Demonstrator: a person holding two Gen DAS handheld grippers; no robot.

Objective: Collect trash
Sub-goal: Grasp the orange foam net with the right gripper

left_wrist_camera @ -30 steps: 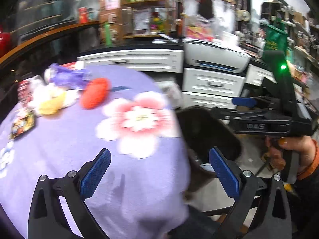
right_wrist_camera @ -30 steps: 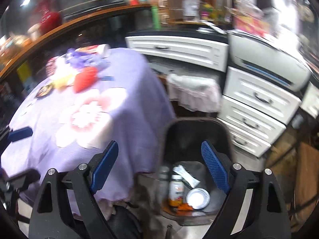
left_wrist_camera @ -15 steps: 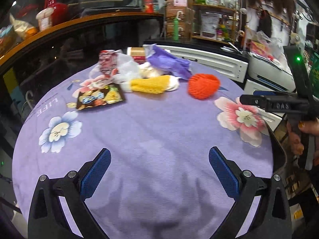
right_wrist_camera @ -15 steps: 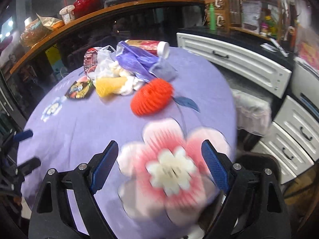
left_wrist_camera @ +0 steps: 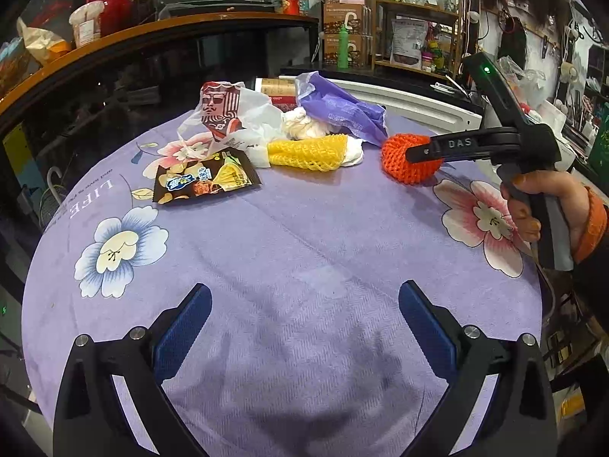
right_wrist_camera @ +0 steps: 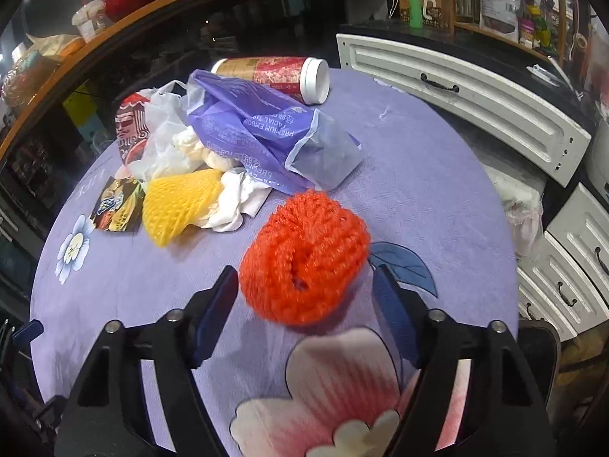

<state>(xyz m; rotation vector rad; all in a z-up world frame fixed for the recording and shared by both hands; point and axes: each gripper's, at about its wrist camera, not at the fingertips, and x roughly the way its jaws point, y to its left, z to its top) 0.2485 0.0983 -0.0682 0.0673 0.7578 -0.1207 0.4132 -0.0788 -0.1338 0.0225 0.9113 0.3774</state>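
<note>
Orange net (right_wrist_camera: 304,257) is framed by the right gripper (right_wrist_camera: 304,297) on a littered round table (left_wrist_camera: 304,251).

The jaws, just narrowed, are set either side of the net; contact by the pads cannot be made out, though a gap seems to show. The left gripper (left_wrist_camera: 304,316) is held wide over bare cloth. A yellow net (right_wrist_camera: 179,202), purple bag (right_wrist_camera: 259,133) and snack wrapper (left_wrist_camera: 205,182) are heaped beyond.
</note>
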